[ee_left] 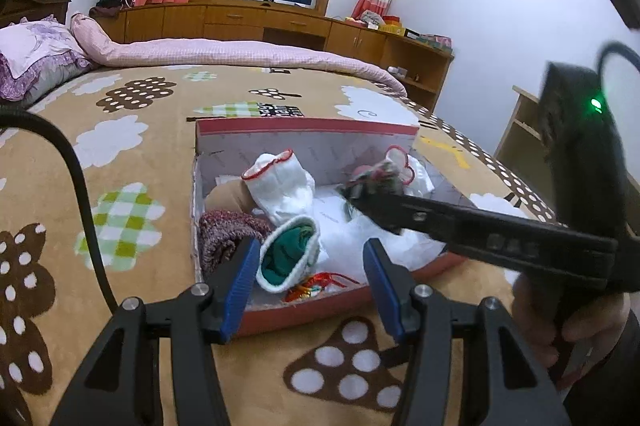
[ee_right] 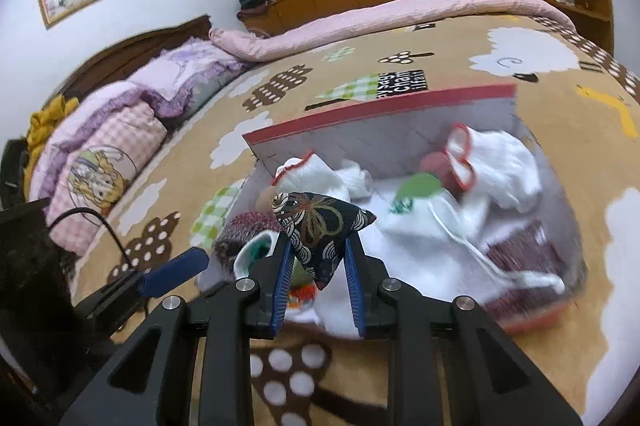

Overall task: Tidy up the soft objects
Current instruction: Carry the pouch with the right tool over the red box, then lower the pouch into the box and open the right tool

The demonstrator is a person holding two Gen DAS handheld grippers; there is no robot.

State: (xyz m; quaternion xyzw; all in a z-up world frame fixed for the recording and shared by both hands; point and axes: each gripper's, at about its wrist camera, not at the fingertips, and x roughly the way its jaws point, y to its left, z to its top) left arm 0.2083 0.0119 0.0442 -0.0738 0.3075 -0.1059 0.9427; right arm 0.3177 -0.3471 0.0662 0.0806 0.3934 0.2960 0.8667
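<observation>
A red cardboard box (ee_left: 304,124) (ee_right: 380,108) lies open on the bed. In it are a white glove with a red cuff (ee_left: 280,186) (ee_right: 316,178), a second such glove (ee_left: 416,170) (ee_right: 500,162), a maroon knit piece (ee_left: 228,230) (ee_right: 248,226), a white sock with green inside (ee_left: 288,254) (ee_right: 252,254) and white cloth. My right gripper (ee_right: 318,246) (ee_left: 360,190) is shut on a dark patterned triangular pouch (ee_right: 320,230) (ee_left: 376,176), held above the box. My left gripper (ee_left: 312,250) hovers open over the box's near edge, holding nothing.
The box rests on a tan bedspread with cloud and tree shapes (ee_left: 132,162). A rolled pink quilt (ee_left: 240,50) and purple pillows (ee_left: 36,54) lie at the far side. Wooden cabinets (ee_left: 280,22) line the wall. A black cable (ee_left: 80,194) hangs left; a hand (ee_left: 568,310) grips the right tool.
</observation>
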